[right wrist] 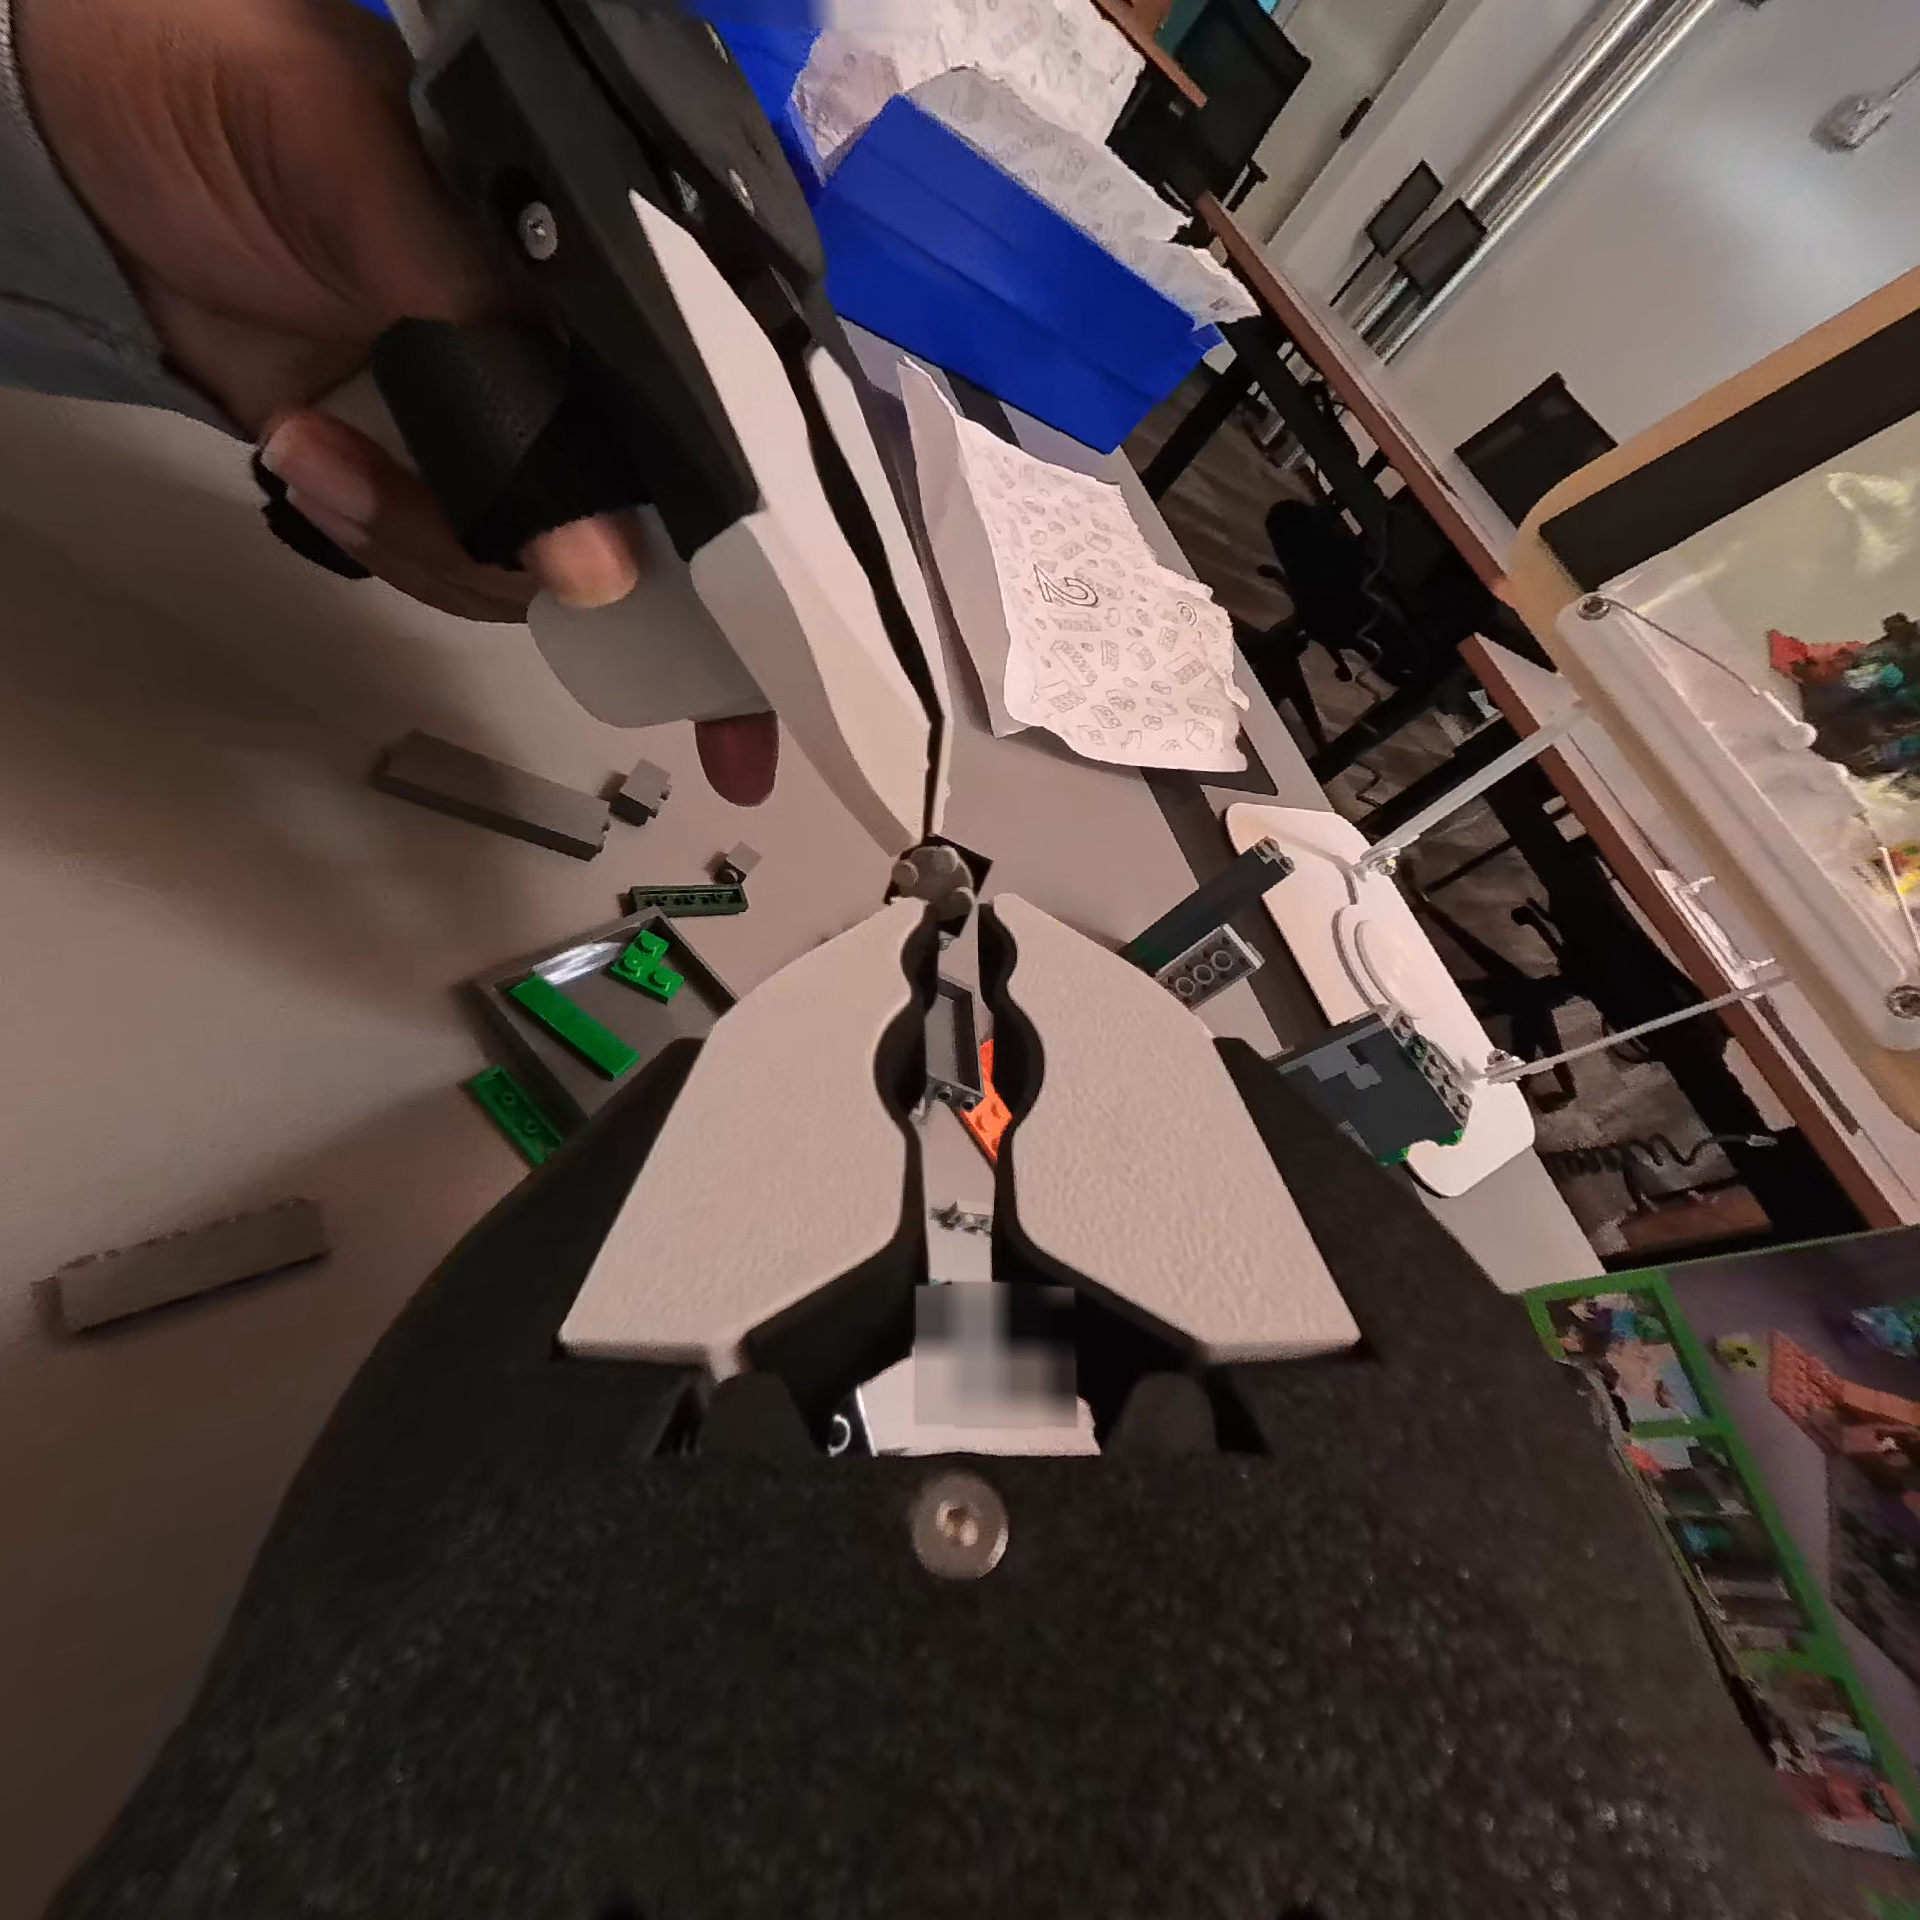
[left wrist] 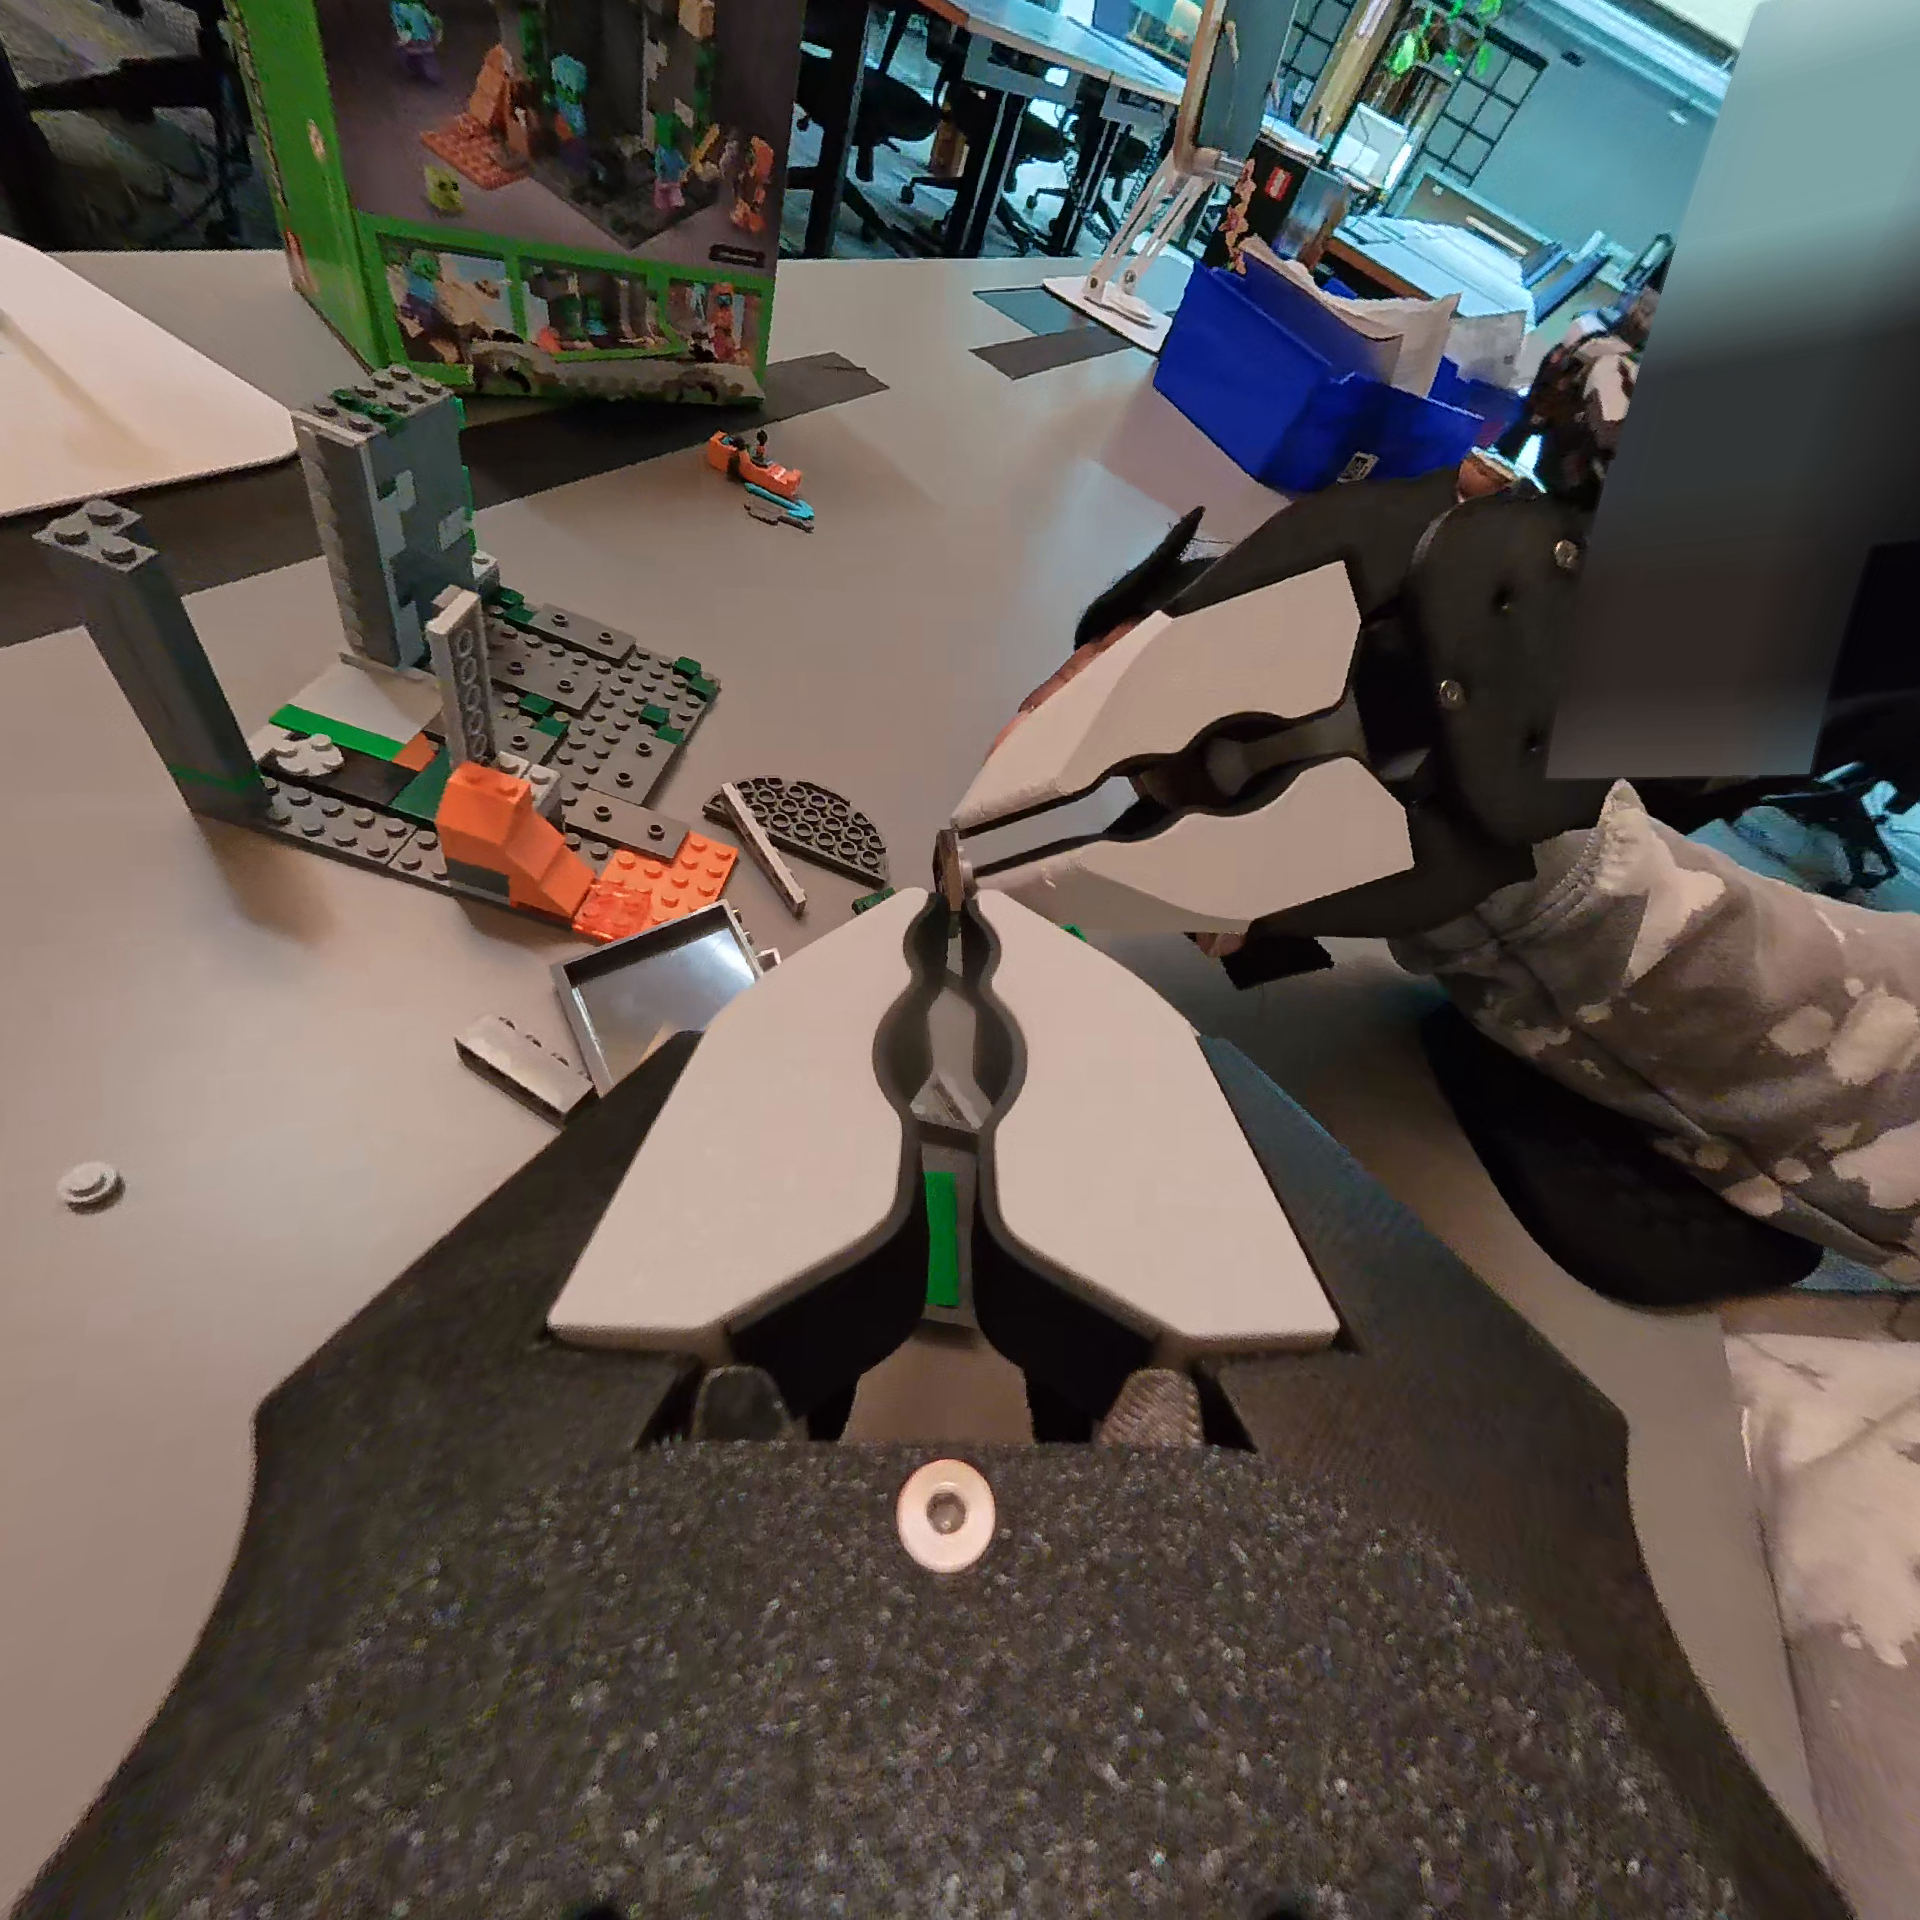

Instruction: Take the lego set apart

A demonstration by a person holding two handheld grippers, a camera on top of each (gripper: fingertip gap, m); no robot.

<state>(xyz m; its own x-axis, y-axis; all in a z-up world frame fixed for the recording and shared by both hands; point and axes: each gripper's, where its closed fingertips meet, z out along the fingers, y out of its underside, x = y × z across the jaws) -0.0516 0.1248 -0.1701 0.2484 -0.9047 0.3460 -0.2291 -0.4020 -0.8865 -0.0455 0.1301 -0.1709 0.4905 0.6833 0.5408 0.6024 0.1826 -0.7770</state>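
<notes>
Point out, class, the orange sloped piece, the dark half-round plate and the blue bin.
orange sloped piece (left wrist: pixel 499 831), left wrist view, its slanted face.
dark half-round plate (left wrist: pixel 816 821), left wrist view, studded top.
blue bin (left wrist: pixel 1278 384), left wrist view, front wall.

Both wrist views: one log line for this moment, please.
left gripper shut on small lego piece | right gripper shut on it too | above table

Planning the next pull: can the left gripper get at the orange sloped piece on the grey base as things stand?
Probably not yet. The left gripper is shut on a small lego piece shared with the right gripper. The orange sloped piece itself sits uncovered on the base's near edge.
</notes>
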